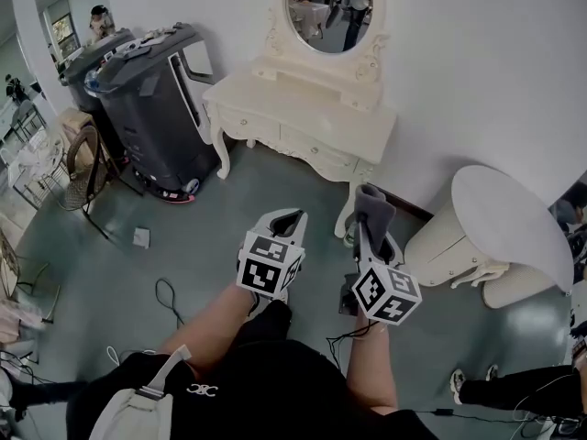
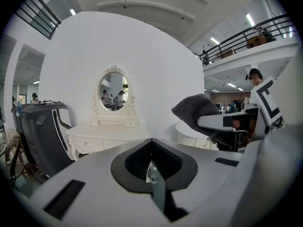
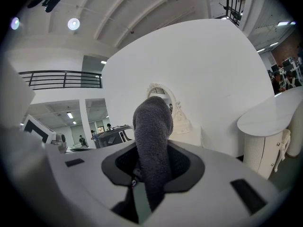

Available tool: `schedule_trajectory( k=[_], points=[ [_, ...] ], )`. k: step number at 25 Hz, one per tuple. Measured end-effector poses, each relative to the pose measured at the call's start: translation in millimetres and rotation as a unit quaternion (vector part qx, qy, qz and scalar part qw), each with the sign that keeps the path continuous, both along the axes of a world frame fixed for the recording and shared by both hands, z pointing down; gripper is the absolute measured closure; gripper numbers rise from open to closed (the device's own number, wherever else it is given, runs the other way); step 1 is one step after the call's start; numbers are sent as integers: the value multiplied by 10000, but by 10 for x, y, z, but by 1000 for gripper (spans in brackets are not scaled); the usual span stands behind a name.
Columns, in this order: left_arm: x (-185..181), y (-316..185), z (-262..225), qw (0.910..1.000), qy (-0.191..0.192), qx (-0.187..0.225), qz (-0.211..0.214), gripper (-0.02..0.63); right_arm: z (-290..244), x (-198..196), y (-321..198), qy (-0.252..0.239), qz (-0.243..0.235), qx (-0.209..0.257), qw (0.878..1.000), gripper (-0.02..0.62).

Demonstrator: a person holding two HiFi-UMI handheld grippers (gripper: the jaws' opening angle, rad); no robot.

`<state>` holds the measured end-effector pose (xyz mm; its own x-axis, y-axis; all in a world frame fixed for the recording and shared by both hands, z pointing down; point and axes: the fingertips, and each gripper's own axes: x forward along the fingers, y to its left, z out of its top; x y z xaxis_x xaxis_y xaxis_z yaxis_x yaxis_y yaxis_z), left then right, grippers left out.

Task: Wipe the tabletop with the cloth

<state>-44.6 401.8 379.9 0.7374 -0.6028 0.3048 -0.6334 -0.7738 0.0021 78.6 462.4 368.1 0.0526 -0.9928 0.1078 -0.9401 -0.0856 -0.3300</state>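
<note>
Dark grey cloth (image 3: 151, 126), bunched upright, clamped in right gripper (image 3: 146, 176).

Cream carved wooden dressing table (image 1: 303, 97) at 12 o'clock, against wall. Oval framed mirror (image 1: 328, 7) on its top, at back. Bulky dark grey wheeled unit (image 1: 151, 108) at 10 o'clock, just beside dressing table's left end. White round-topped side cabinet (image 1: 509, 214) at 3 o'clock, against same wall. Left gripper (image 1: 286, 218) and right gripper (image 1: 371, 232) side by side before dressing table, above floor. Grey terry cloth (image 1: 374, 202) between right gripper's jaws, sticking out toward 12 o'clock. Small square box (image 1: 140, 237) on floor at 9 o'clock.
</note>
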Motion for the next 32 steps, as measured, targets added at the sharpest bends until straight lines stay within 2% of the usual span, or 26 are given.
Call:
schedule_trajectory(
  k=[10,18,24,32],
  points=[
    [519,-780,0,9997,148,-83,152,601,-21,517,-773,79,188,-180,9996,474],
    [867,-1593,-85,9992,226,-241,245,601,-144,847,-1551,198,247,-306,9990,474],
    [1124,-2180,-149,9983,245,-296,429,601,-174,1113,-2048,197,468,-354,9981,474],
    [1298,-2741,-122,9967,340,-368,642,601,-130,1228,-2583,224,631,-417,9969,474]
  ],
)
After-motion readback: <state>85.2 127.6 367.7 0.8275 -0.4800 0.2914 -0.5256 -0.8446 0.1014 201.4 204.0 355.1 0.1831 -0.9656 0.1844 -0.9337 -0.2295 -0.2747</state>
